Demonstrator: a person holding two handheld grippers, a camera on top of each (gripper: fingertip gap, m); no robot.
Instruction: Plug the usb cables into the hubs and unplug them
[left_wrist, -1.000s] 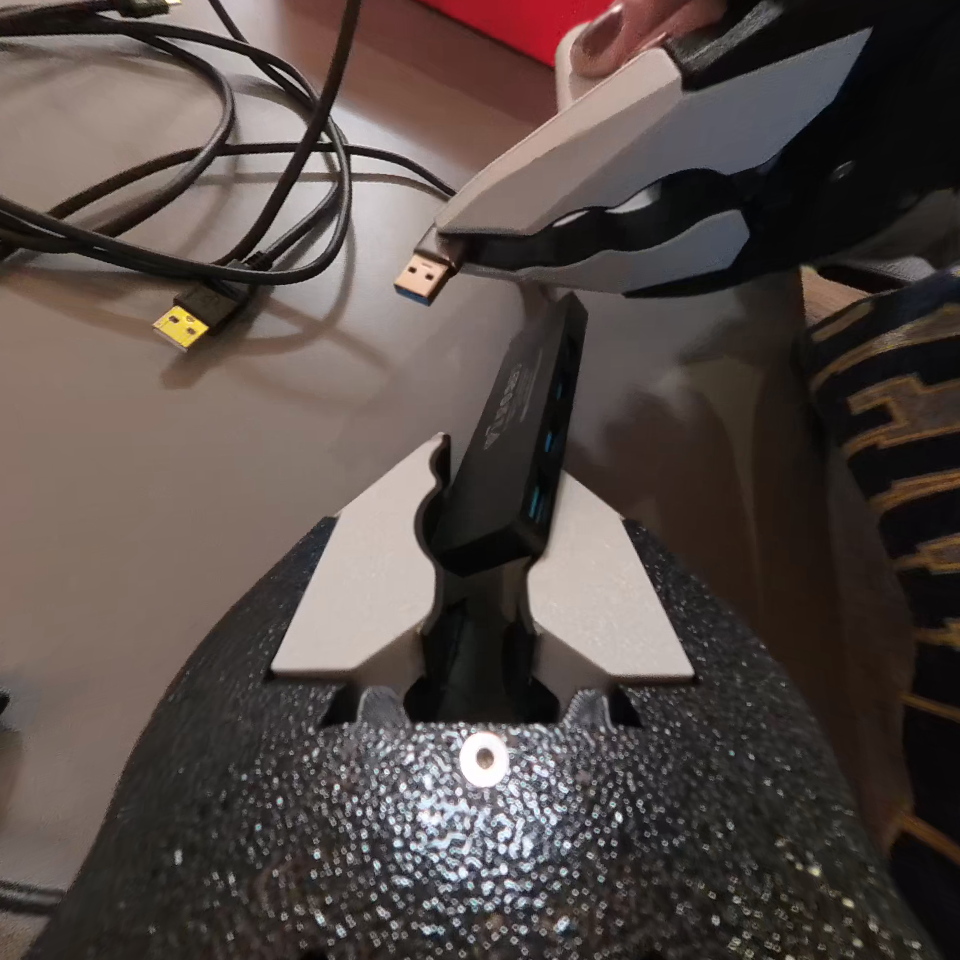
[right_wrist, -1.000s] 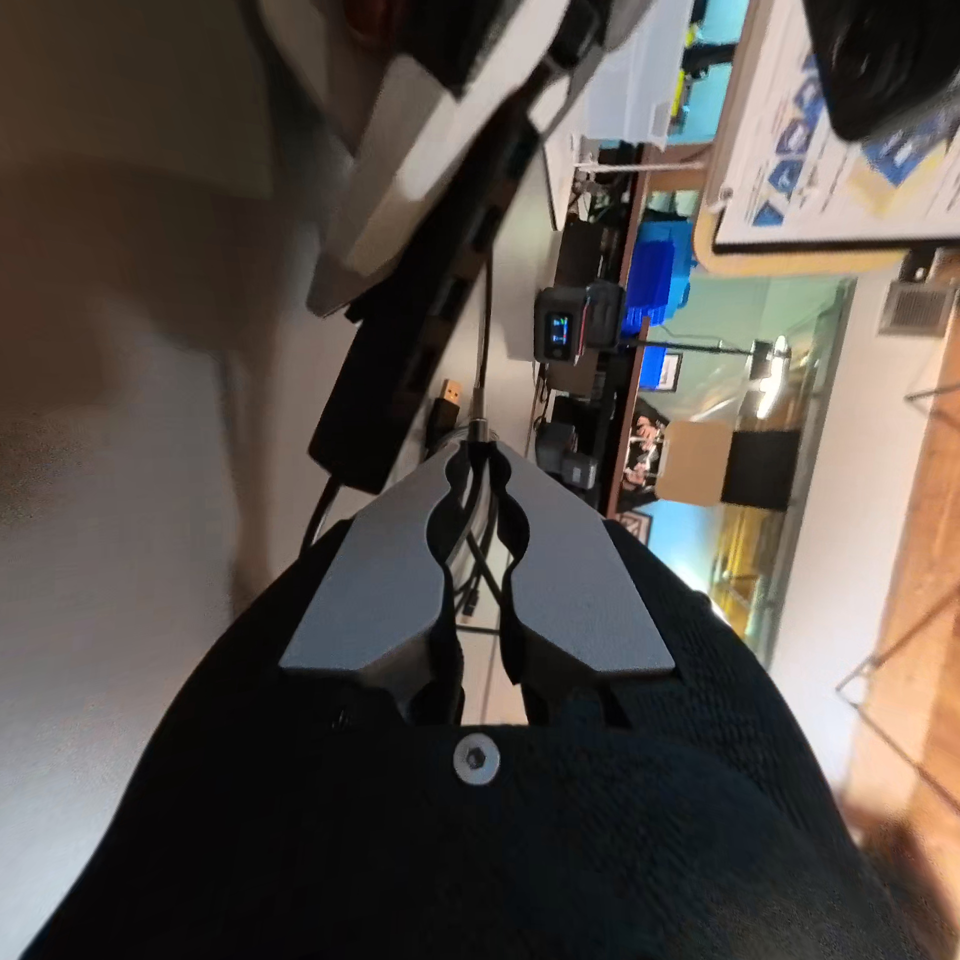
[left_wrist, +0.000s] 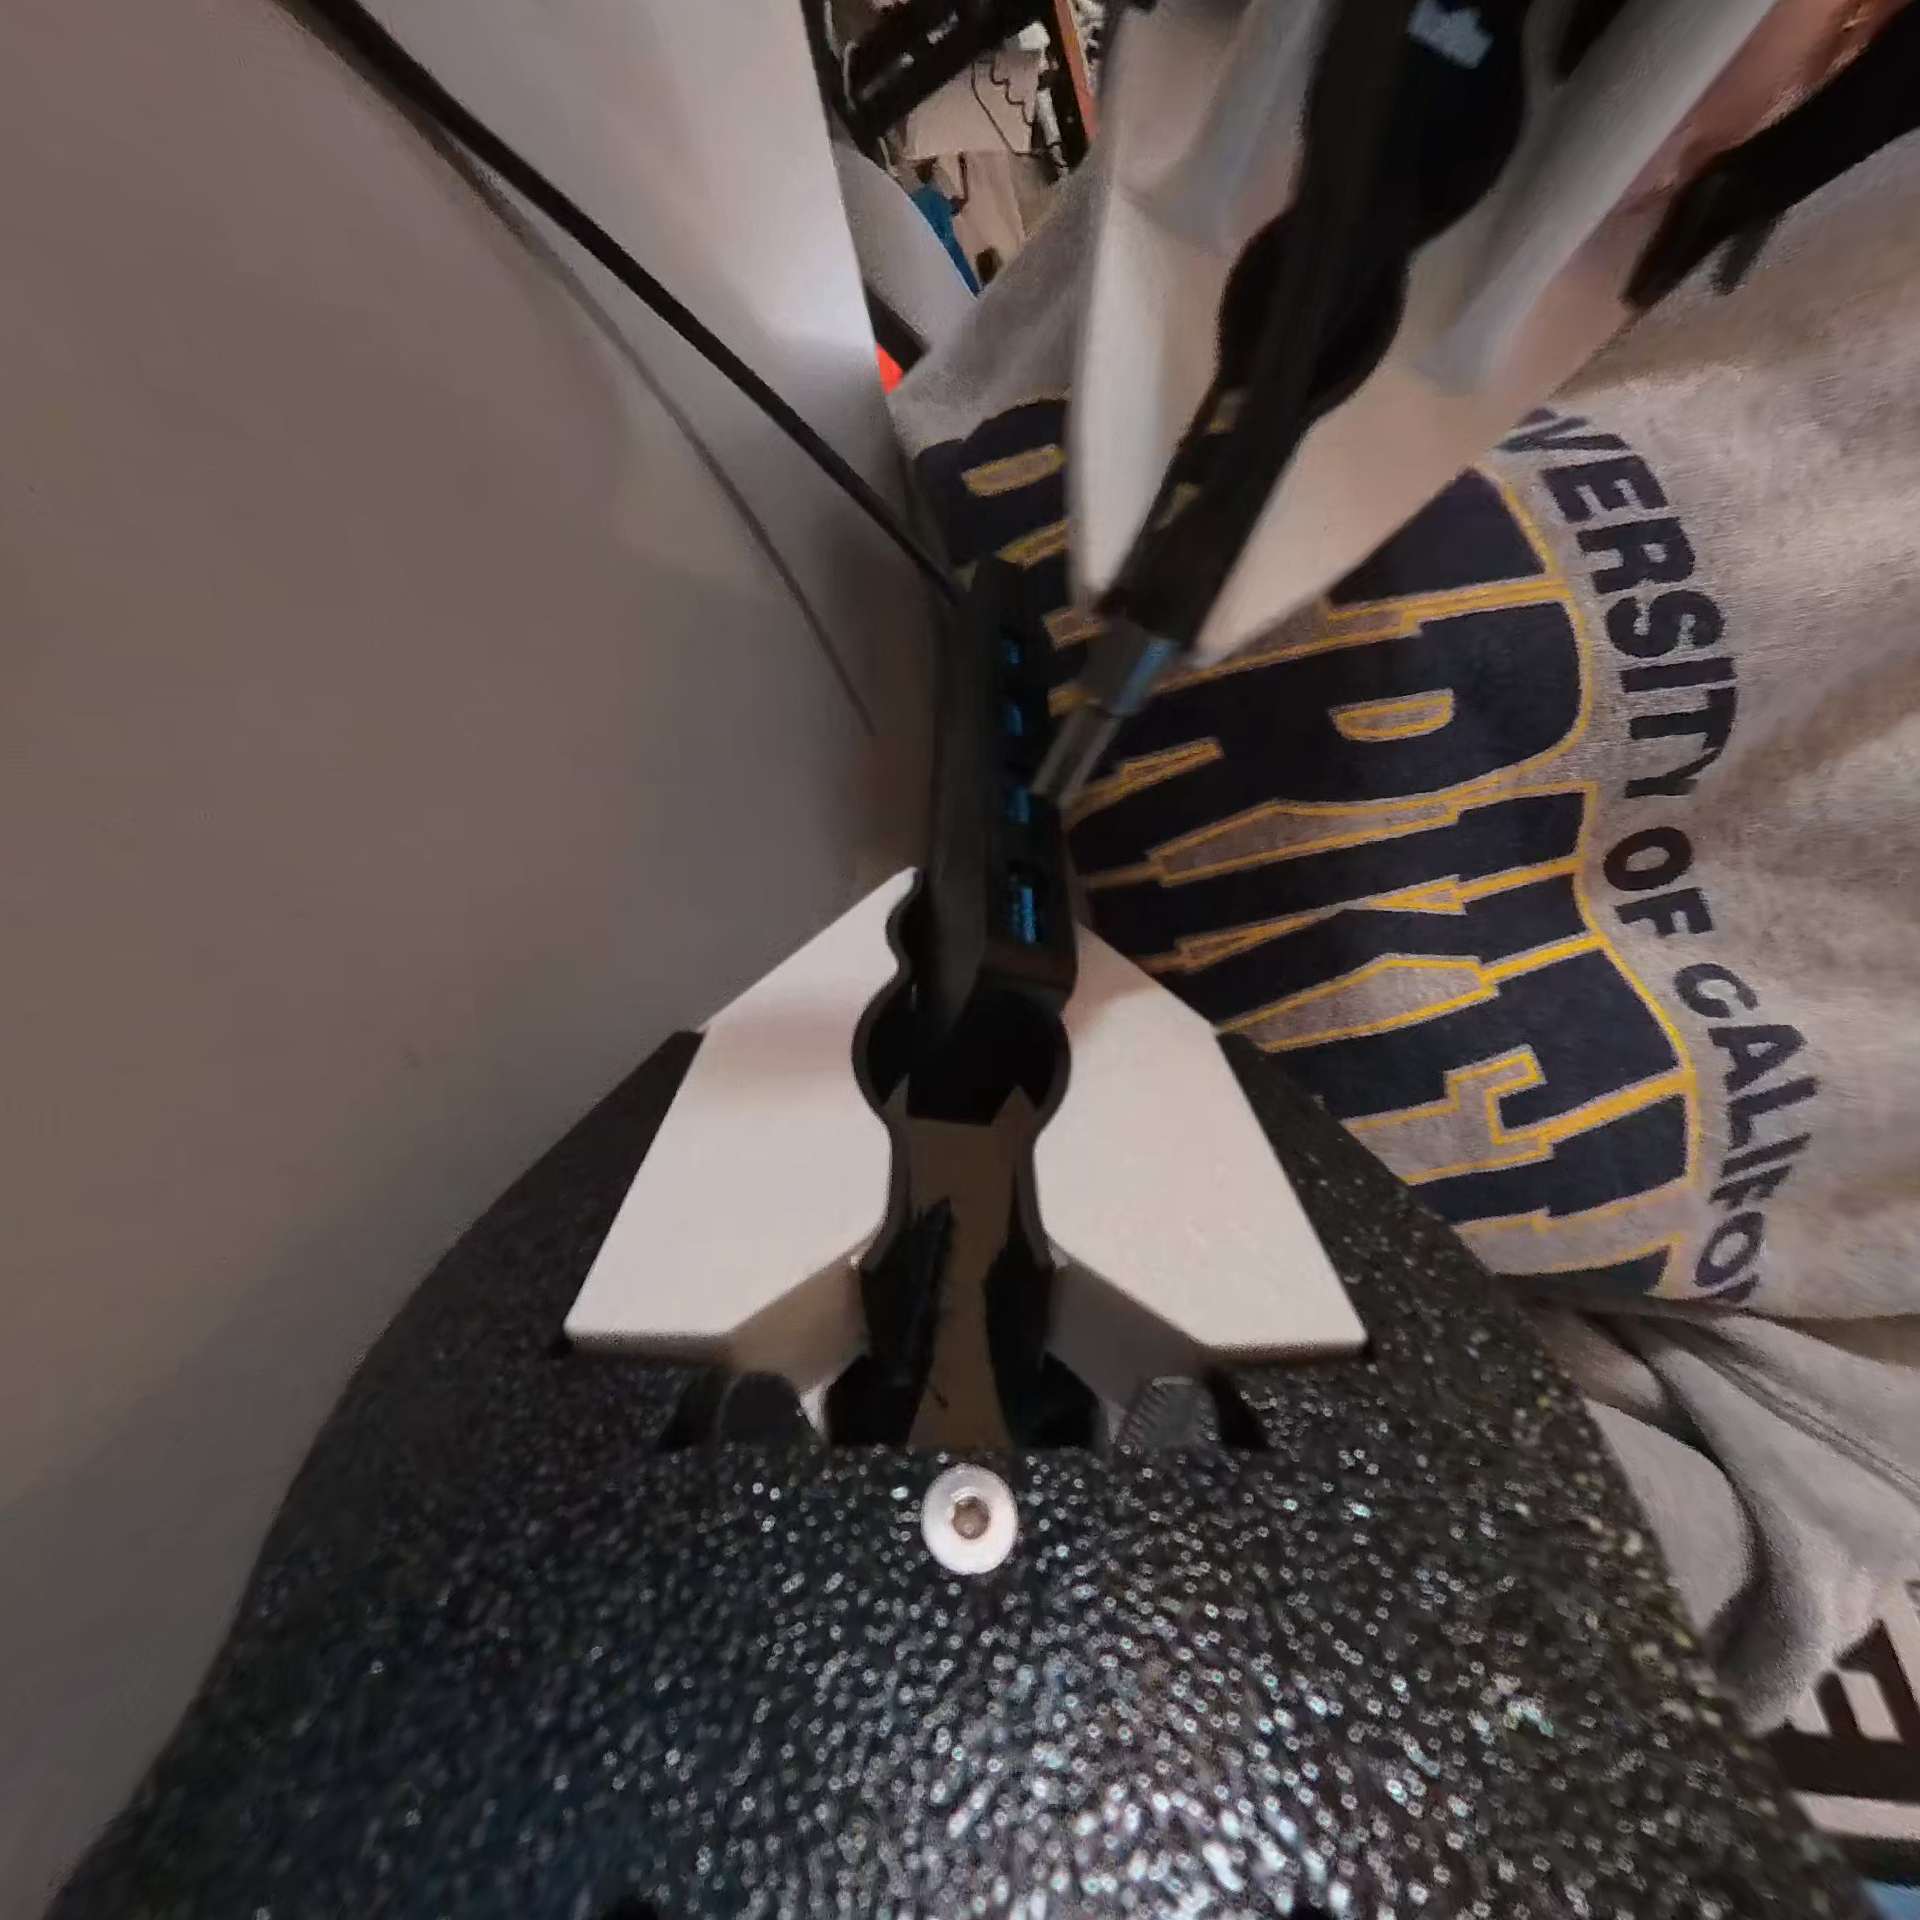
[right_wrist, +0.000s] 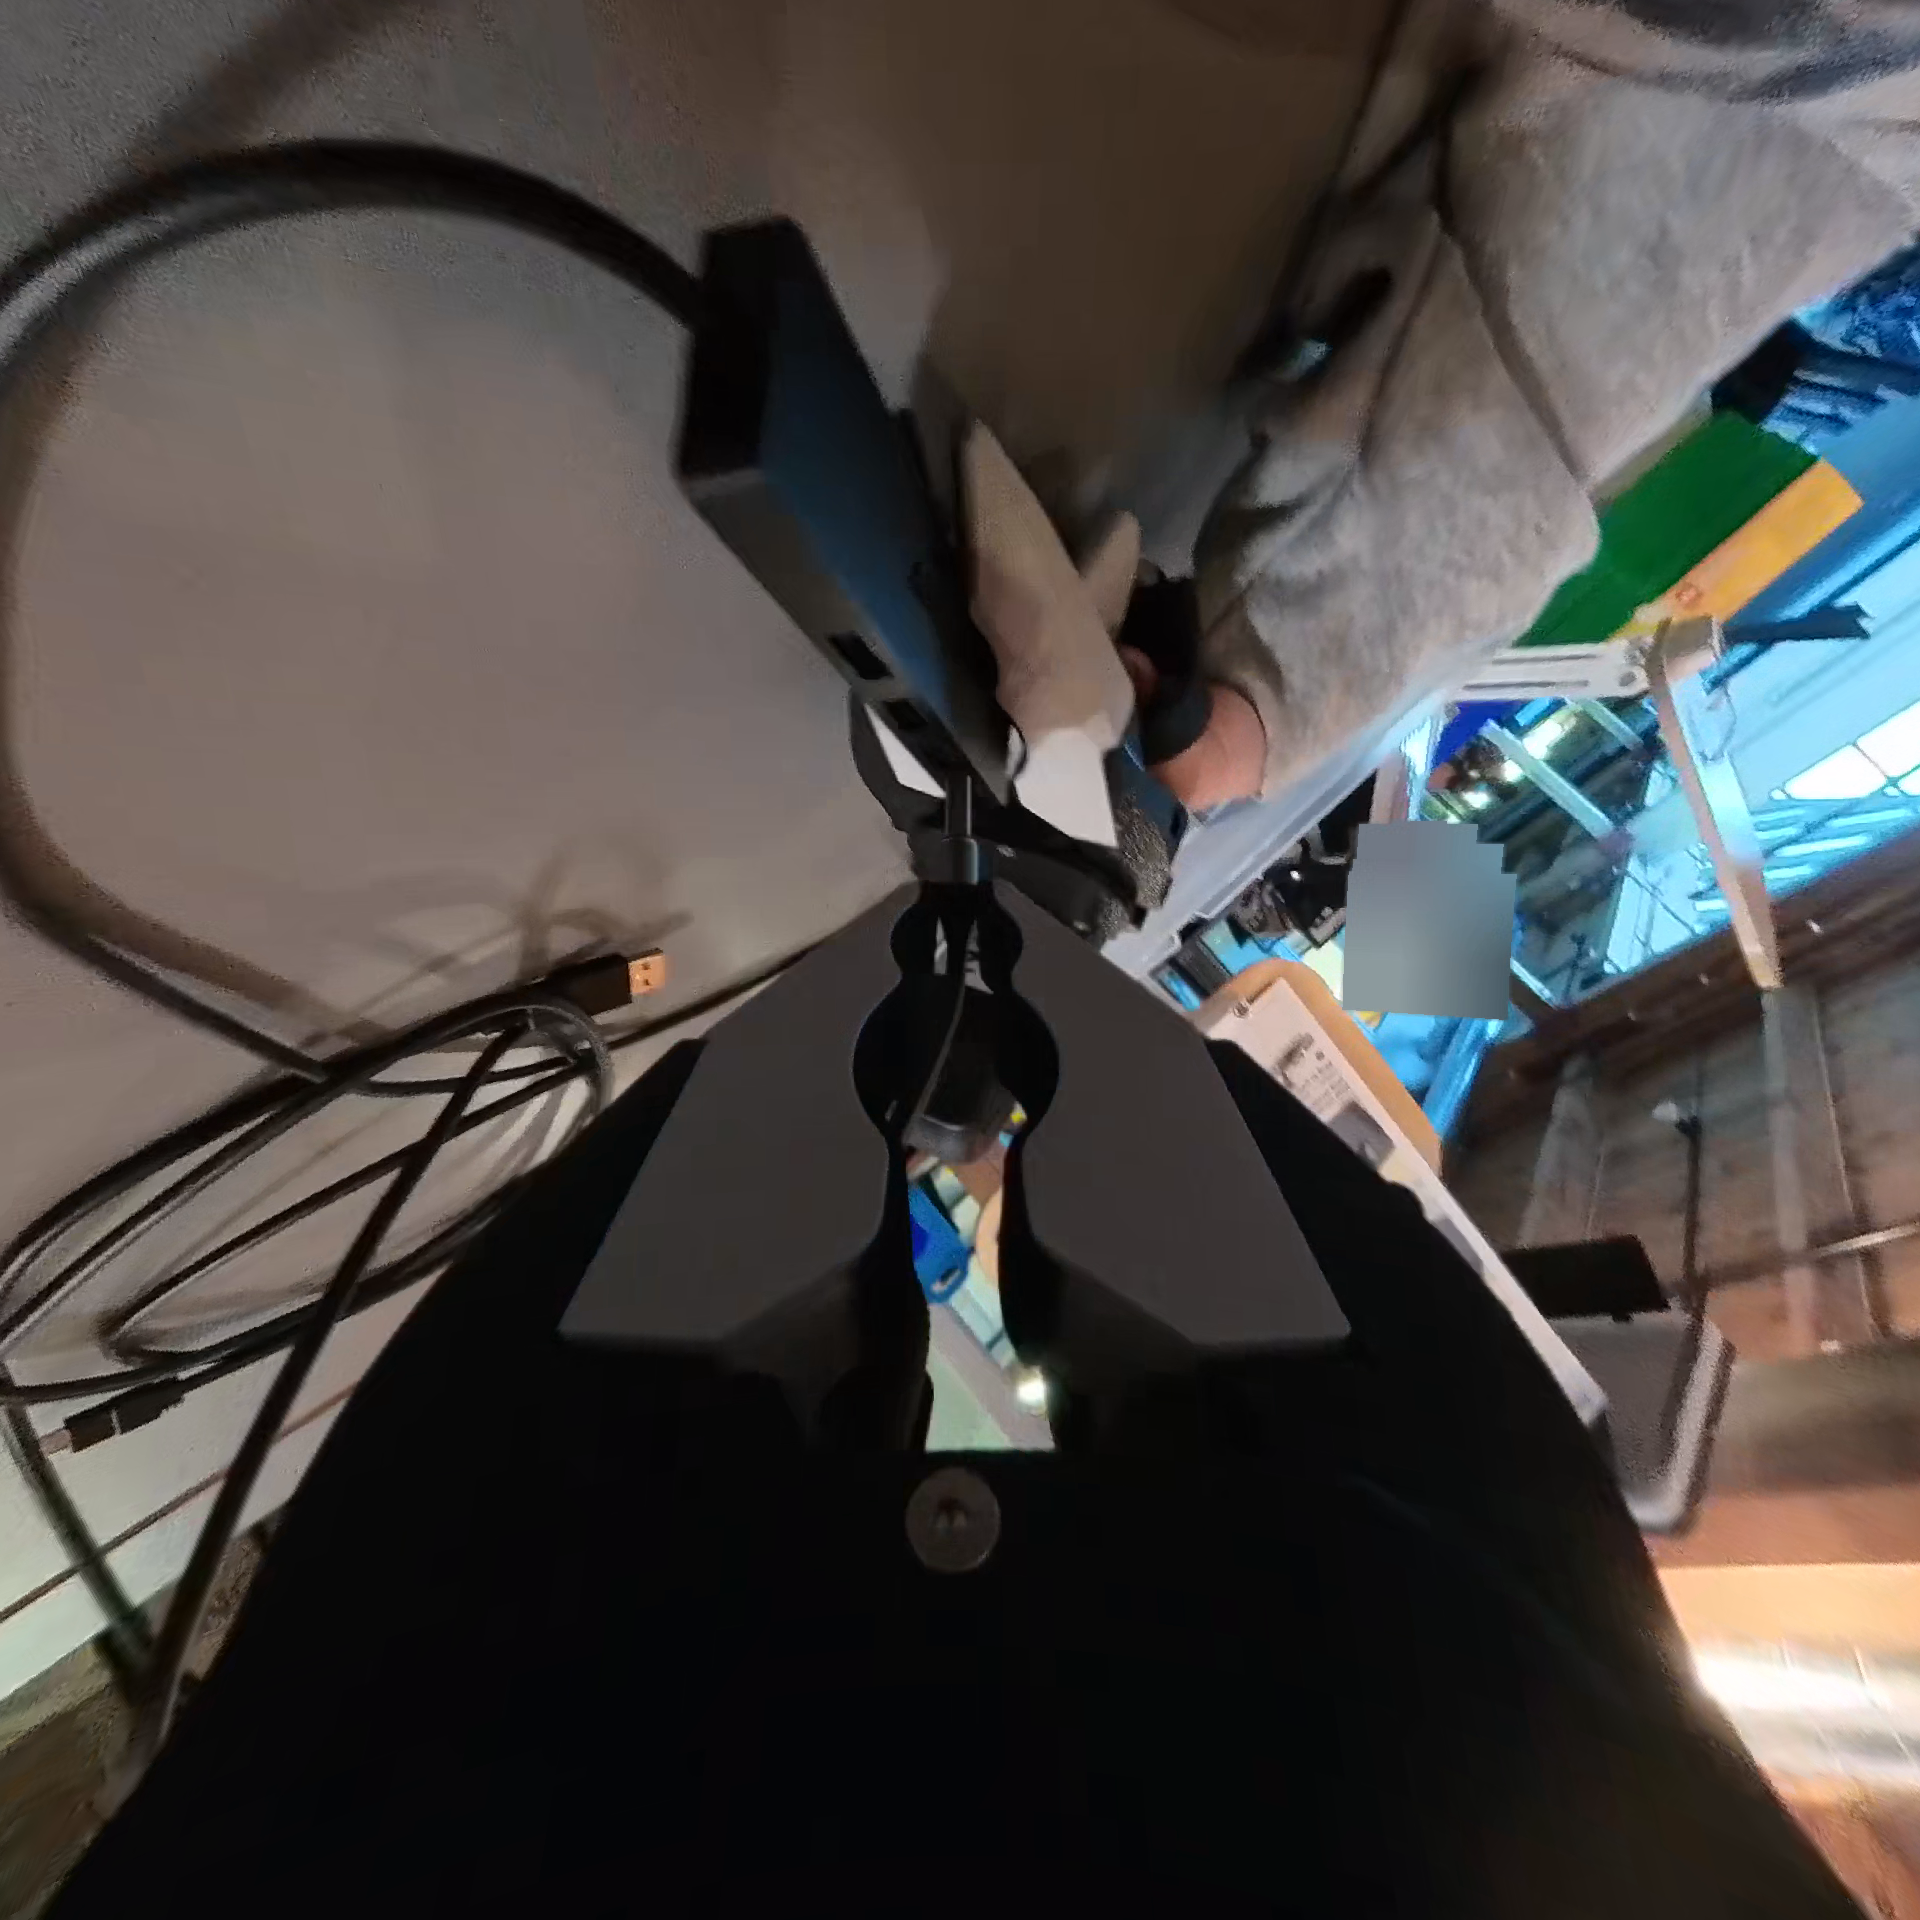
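The left tongs (left_wrist: 987, 966), closed on the near end of the black hub (left_wrist: 982, 790), now hold it lifted off the desk (left_wrist: 364, 727) with its row of blue ports turned toward the person's grey sweatshirt (left_wrist: 1714, 644). A second ago the hub leaned over the desk and the plug (left_wrist: 1081, 743) hovered clear above its far end; now both tools have swung round and the plug's metal tip sits against the port face, at or in one of the middle ports. Blur hides whether it is seated. That reads as the plugging step under way, with the final push probably still to come.

The right tongs (right_wrist: 961, 894) are clamped narrow on the plug's collar (right_wrist: 958, 857), its cable (right_wrist: 940, 1039) trailing back between them. In the left wrist view the hub's long axis runs straight away from the camera, its own cord (left_wrist: 623, 260) leaving the far end over the desk. The plug's long axis cuts across that at an angle, tip aimed at the ports. In the right wrist view the hub (right_wrist: 831, 488) slants from upper left to lower right, gripped by the left tongs (right_wrist: 1039, 644) low on its length.

Spare cables (right_wrist: 312, 1143) lie coiled on the desk, one gold-tipped plug (right_wrist: 639, 977) among them, well apart from the hub.
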